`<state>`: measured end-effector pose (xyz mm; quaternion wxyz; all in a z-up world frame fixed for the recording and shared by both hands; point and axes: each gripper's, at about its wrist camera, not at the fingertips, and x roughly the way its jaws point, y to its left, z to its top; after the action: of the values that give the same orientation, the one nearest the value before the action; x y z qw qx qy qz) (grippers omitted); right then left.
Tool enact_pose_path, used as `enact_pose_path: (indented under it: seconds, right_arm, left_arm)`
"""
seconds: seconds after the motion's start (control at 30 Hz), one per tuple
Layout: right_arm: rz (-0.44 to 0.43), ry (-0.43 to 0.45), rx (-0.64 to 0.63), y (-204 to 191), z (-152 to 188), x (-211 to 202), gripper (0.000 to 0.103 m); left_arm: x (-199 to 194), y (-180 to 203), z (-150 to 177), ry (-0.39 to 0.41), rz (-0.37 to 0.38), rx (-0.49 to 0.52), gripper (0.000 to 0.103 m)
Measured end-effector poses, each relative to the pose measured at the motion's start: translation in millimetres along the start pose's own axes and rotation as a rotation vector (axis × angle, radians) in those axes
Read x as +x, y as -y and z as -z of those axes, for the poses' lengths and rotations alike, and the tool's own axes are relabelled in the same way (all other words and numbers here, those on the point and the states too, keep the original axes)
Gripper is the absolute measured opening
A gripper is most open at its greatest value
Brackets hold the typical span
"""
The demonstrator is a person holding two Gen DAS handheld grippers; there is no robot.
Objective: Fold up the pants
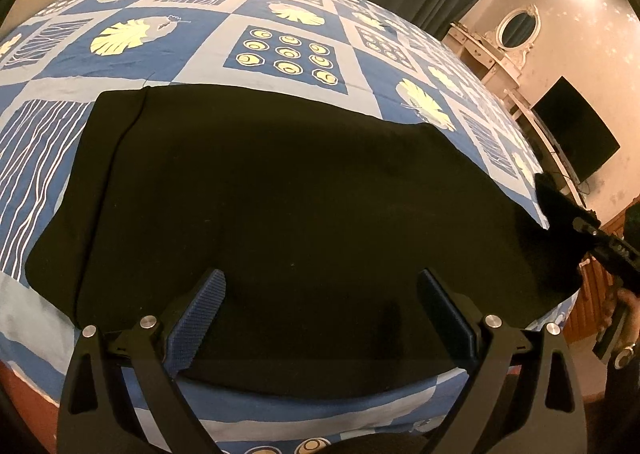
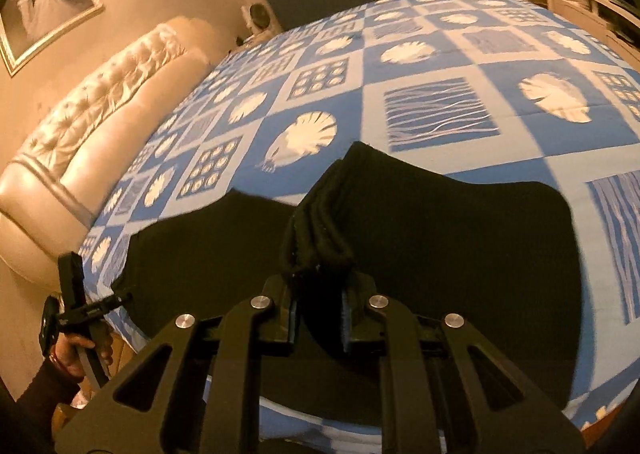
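The black pants (image 1: 280, 214) lie flat on the patterned bed (image 1: 280, 50), their folds lost in the dark cloth, while the left gripper (image 1: 320, 290) hovers with fingers released and the right gripper (image 2: 320, 310) has its fingers clenched on a bunched edge of the pants, fingertips hidden.
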<state>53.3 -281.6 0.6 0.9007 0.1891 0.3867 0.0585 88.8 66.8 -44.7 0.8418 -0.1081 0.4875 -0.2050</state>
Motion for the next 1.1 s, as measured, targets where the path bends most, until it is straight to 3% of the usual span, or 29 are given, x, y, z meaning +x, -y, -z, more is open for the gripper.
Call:
enact_pose_path:
  seconds: [0.4,1.1]
  right_arm:
    - [0.005,-0.064,-0.065,-38,15,39,0.015]
    - [-0.033,-0.123,-0.140,-72,41,58,0.015]
  left_arm:
    - [0,0,0,0.001,0.009,-0.004,0.095]
    - [0,0,1,0.001,0.011,-0.005,0.095]
